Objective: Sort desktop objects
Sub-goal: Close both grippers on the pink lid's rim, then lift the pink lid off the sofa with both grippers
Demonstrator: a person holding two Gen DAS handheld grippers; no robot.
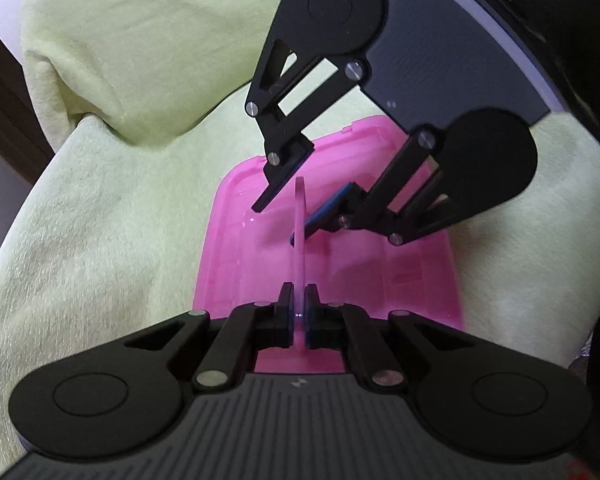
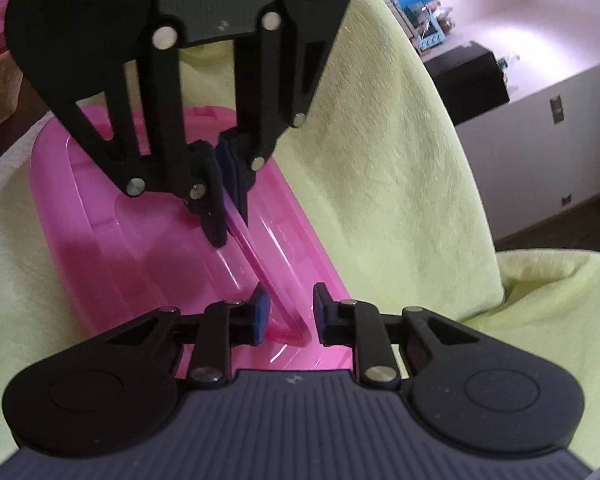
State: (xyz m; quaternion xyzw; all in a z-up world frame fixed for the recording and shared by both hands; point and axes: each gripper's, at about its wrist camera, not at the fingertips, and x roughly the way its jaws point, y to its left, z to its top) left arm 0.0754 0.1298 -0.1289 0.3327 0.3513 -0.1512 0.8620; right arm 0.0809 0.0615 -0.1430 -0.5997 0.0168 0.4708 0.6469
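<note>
A thin translucent pink plastic sheet stands edge-on above a pink plastic box. My left gripper is shut on the sheet's near end. In the left wrist view, my right gripper comes in from above. It is open, one finger on each side of the sheet's far end. In the right wrist view, the sheet's corner sits between the blue pads of my right gripper, nearer the left pad. Beyond it, my left gripper clamps the sheet over the box.
The box rests on a pale yellow-green fleece blanket that rises into a thick fold behind it. Far right in the right wrist view are a white counter, a black box and a blue item.
</note>
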